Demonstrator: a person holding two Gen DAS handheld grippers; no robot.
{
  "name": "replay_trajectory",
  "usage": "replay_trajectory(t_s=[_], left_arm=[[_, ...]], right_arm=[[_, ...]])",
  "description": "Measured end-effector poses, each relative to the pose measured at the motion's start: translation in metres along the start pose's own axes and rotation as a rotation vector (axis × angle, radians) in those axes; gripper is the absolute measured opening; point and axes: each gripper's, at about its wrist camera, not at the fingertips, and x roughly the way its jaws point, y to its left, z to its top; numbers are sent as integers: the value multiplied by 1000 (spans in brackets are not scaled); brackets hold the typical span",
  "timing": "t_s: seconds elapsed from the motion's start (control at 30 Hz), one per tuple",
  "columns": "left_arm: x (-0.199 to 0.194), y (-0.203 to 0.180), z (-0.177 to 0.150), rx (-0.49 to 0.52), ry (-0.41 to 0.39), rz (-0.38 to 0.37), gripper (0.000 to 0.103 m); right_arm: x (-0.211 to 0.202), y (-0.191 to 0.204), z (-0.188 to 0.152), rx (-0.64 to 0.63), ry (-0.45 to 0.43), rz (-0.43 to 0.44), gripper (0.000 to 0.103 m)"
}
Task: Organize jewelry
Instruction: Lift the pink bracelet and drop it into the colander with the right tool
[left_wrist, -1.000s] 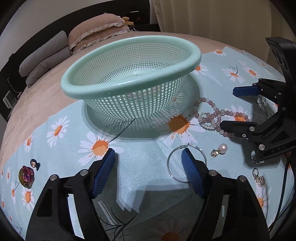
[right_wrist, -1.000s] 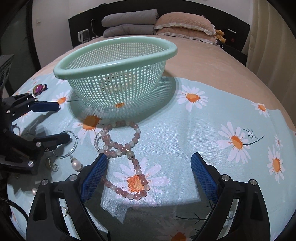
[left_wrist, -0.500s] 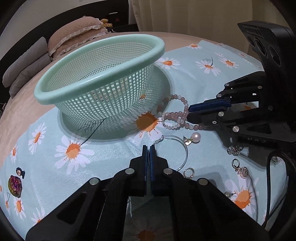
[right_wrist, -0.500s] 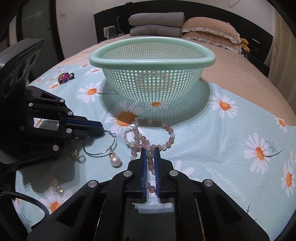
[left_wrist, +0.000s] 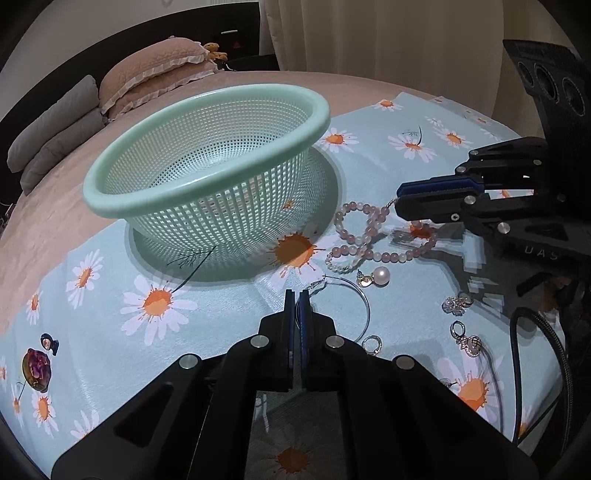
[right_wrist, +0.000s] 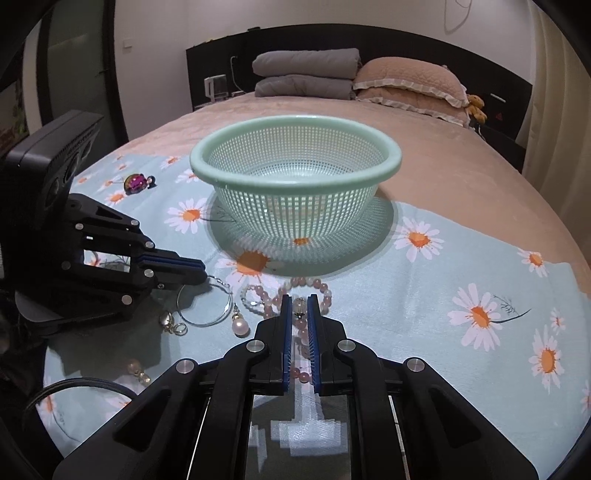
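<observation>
Gripping jewelry off the cloth (right_wrist: 424, 295): left gripper (left_wrist: 299, 295) pinching the hoop (left_wrist: 354, 306), right gripper (right_wrist: 298, 299) clamped on the bead strand (right_wrist: 306, 286), both beside the basket (right_wrist: 295, 155); next, lifting each over its rim and letting go.

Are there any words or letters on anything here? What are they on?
"UAS": embossed on the black body of the right gripper, in the left wrist view; more letters may be cut off.
Small red sign on the dark headboard: too small to read.
Nothing else is readable.
</observation>
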Motion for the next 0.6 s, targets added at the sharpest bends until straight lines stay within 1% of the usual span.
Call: replay_trajectory(t_s=[0.17,0.27,0.4,0.6], left_arm=[[-8,-1,3,9,-16,33,2],[-11,2,4,-4,-19,37,2],[-18,3,5,-8,-30,46,2],[-31,6,10,-19,-45,79,2]], right_arm=[[-24,6,9,-40,-47,-33,8],[-38,10,17,-70,-72,-55,8],[-51,15,28,-98,-93,-90,8],[-69,20,46,-133,-126,-139,8]])
